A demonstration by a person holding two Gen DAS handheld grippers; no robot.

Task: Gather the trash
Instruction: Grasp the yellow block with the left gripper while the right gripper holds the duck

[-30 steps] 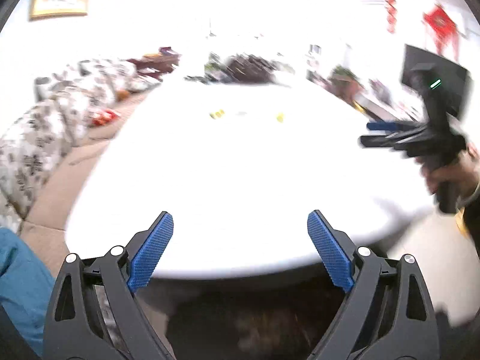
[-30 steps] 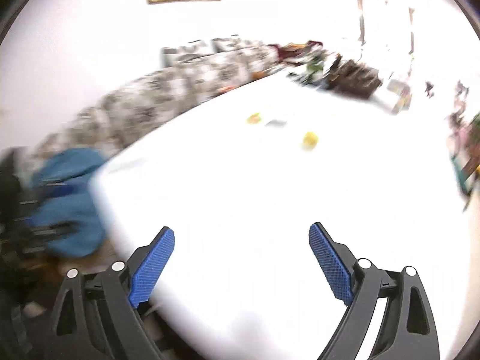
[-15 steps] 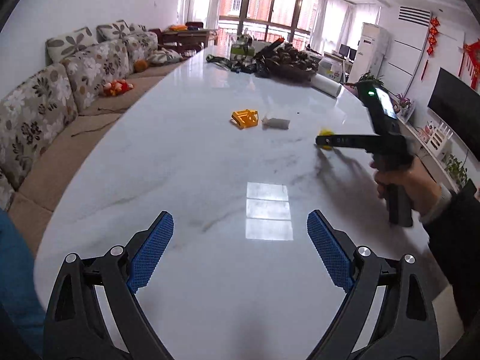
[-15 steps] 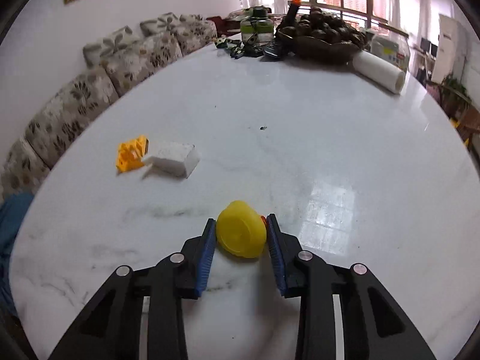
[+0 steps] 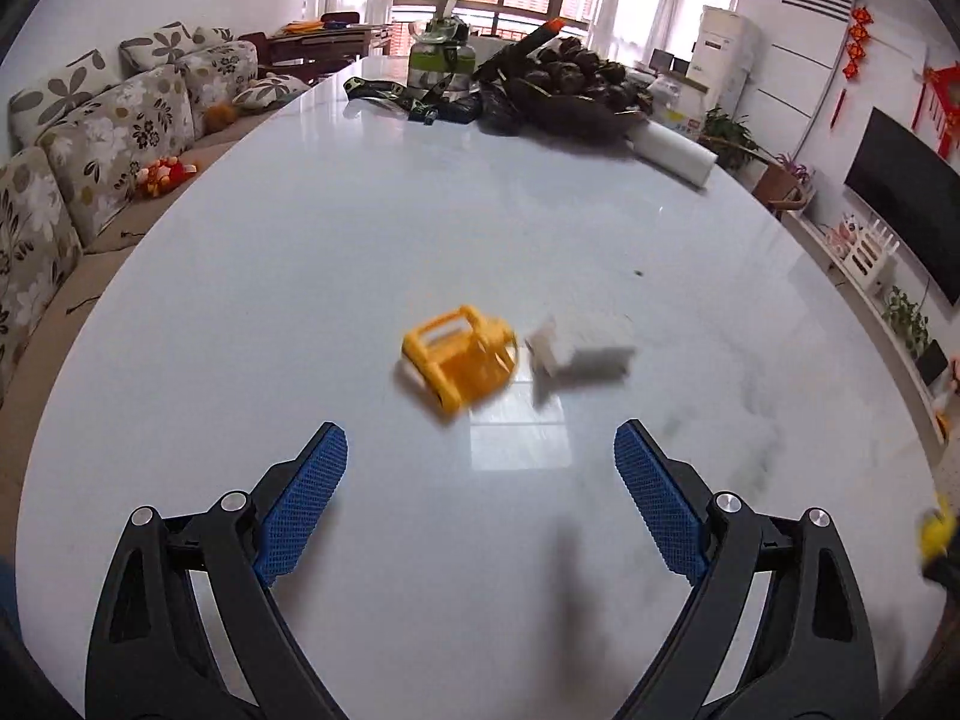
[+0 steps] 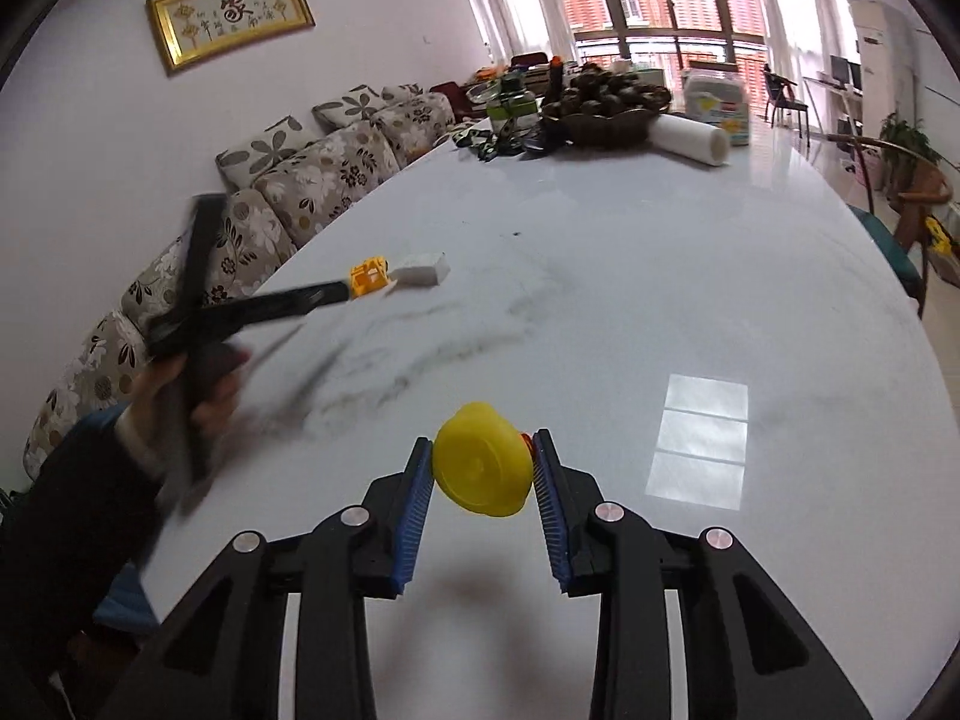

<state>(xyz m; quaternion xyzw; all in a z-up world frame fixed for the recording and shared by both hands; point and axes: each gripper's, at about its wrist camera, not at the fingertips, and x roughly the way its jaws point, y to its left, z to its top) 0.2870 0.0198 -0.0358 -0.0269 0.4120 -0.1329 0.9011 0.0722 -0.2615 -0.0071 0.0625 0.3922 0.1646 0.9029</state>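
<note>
My right gripper (image 6: pixel 483 474) is shut on a yellow plastic cup (image 6: pixel 480 465) and holds it above the white marble table (image 6: pixel 660 312). A little of the cup shows at the right edge of the left wrist view (image 5: pixel 937 531). An orange-yellow plastic piece (image 5: pixel 459 357) lies on the table beside a white crumpled piece (image 5: pixel 582 345); both also show in the right wrist view, the orange piece (image 6: pixel 369 277) and the white one (image 6: pixel 423 269). My left gripper (image 5: pixel 480 498) is open and empty, just short of the orange piece.
At the table's far end stand a dark basket of fruit (image 5: pixel 570 90), a green-lidded jar (image 5: pixel 441 57), straps (image 5: pixel 396 96) and a white roll (image 5: pixel 675 150). A flowered sofa (image 5: pixel 90 138) runs along the left. A TV (image 5: pixel 906 198) hangs at right.
My left gripper has moved forward over the table toward the orange and white pieces. My right gripper has lifted the yellow cup off the table and pulled back.
</note>
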